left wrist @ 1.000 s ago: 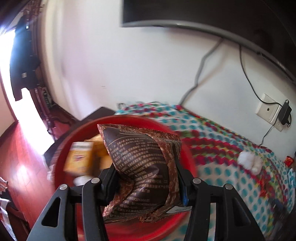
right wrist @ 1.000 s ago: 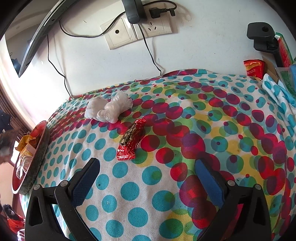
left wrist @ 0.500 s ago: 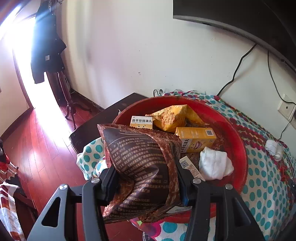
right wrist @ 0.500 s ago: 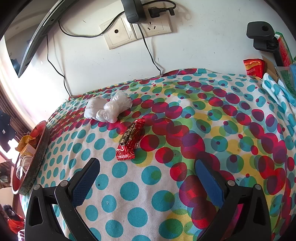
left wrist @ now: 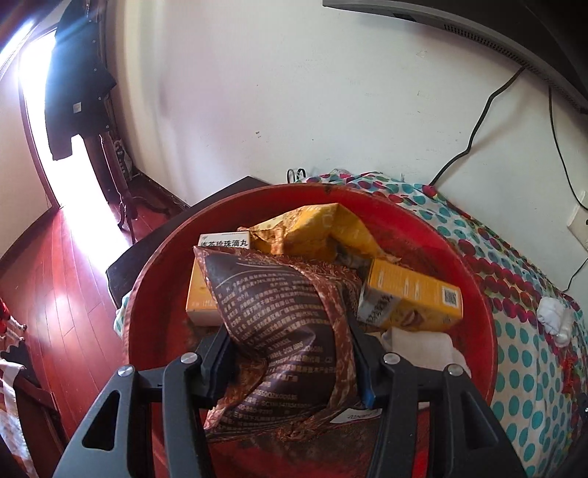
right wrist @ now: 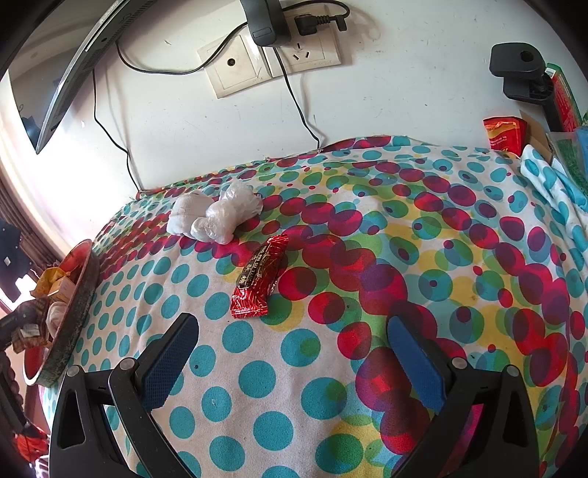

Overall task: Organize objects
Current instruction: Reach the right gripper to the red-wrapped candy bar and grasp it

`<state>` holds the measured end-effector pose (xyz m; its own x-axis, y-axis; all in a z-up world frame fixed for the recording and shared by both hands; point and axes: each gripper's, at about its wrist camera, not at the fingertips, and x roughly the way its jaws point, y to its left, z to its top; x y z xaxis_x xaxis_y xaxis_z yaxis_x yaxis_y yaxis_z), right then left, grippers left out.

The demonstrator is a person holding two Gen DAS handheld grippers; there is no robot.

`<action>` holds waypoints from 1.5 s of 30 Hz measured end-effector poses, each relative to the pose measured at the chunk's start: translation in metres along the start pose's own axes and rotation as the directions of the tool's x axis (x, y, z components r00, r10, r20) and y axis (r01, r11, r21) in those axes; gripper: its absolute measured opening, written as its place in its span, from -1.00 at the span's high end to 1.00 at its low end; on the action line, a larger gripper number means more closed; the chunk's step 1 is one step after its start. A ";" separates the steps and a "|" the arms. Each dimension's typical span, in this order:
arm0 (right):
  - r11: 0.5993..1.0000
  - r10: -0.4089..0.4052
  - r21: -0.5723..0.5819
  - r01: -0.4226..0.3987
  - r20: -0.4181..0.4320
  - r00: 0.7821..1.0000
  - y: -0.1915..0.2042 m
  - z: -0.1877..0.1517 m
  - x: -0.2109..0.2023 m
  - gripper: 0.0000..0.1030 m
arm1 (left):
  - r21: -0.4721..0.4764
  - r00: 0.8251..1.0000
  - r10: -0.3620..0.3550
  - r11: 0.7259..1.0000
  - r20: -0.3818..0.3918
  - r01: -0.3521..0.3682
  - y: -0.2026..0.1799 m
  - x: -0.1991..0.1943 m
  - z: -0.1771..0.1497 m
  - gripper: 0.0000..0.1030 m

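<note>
My left gripper (left wrist: 290,353) is shut on a brown printed snack bag (left wrist: 286,323) and holds it over the red round tray (left wrist: 474,294). The tray holds a yellow bag (left wrist: 316,228), a yellow box (left wrist: 415,298), a white-topped box (left wrist: 224,241) and a white cloth (left wrist: 422,345). My right gripper (right wrist: 294,353) is open and empty above the polka-dot cloth (right wrist: 367,294). A red candy bar (right wrist: 259,281) lies just ahead of it. A white wad with clear plastic (right wrist: 213,217) lies beyond the bar. The tray also shows at the far left in the right wrist view (right wrist: 73,323).
The wall behind holds sockets with a plugged adapter (right wrist: 270,18) and cables. A monitor edge (right wrist: 66,73) hangs at the upper left. A red packet (right wrist: 505,134) and a black clamp (right wrist: 522,70) stand at the back right. The table edge drops to a red wooden floor (left wrist: 55,294).
My left gripper has moved in over the tray with the brown bag still held. The right gripper has stayed still.
</note>
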<state>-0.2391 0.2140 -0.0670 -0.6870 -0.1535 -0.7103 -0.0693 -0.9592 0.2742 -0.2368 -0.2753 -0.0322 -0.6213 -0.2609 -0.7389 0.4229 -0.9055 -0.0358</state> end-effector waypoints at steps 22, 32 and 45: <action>1.000 0.001 0.000 -0.001 -0.003 1.000 -0.001 0.000 0.000 -1.00 | 0.158 0.972 0.066 0.982 0.227 -0.103 -0.002 -0.086 -0.031 -0.69; 0.999 -0.023 -0.026 0.022 -0.018 1.000 0.004 -0.001 0.003 -1.00 | 0.131 0.978 -0.031 0.991 0.209 0.003 -0.012 -0.120 -0.074 -0.69; 0.988 -0.098 -0.124 0.090 -0.067 0.993 0.031 0.003 0.021 -0.99 | 0.108 0.978 -0.114 0.990 0.176 0.095 -0.005 -0.117 -0.135 -0.69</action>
<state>-0.2576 0.1822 -0.0714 -0.6269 -0.0738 -0.7756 -0.0405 -0.9911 0.1271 -0.0768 -0.1954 -0.0365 -0.7717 -0.2113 -0.5998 0.2878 -0.9571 -0.0331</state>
